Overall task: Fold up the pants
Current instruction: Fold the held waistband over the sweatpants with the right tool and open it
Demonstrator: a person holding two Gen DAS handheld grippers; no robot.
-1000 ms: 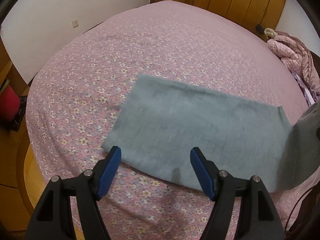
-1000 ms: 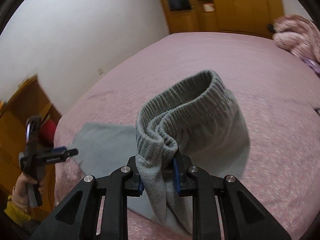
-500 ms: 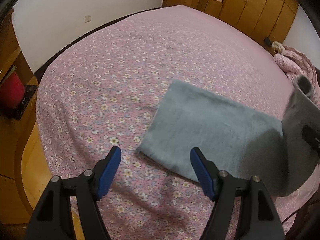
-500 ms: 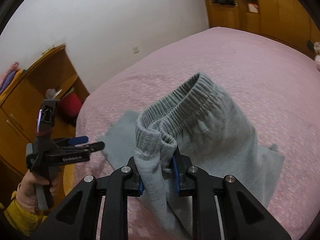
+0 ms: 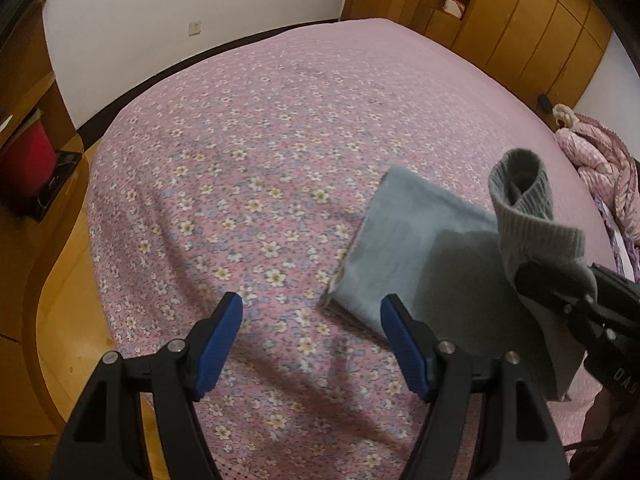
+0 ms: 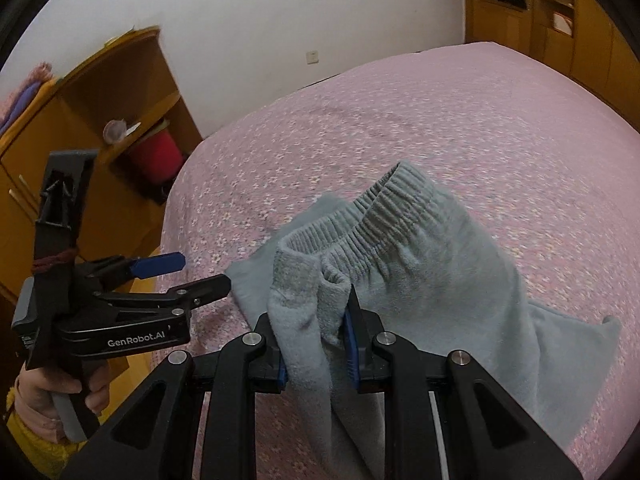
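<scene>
the grey pants (image 6: 432, 280) lie partly folded on the pink flowered bed (image 6: 500, 128), at the lower right of the left wrist view and at the centre of the right wrist view. the right hand-held gripper (image 6: 316, 344) is clamped on the ribbed waistband (image 6: 376, 208), holding that end raised off the bed while the rest of the cloth lies flat beneath. the left hand-held gripper (image 5: 310, 332) hangs over the bedspread with its blue pads (image 5: 218, 338) spread wide apart, gripping nothing, just beside the pants' left edge. a wooden wardrobe (image 5: 520, 20) fills the upper right, and a pink quilted jacket (image 5: 600, 160) sits at the right edge.
</scene>
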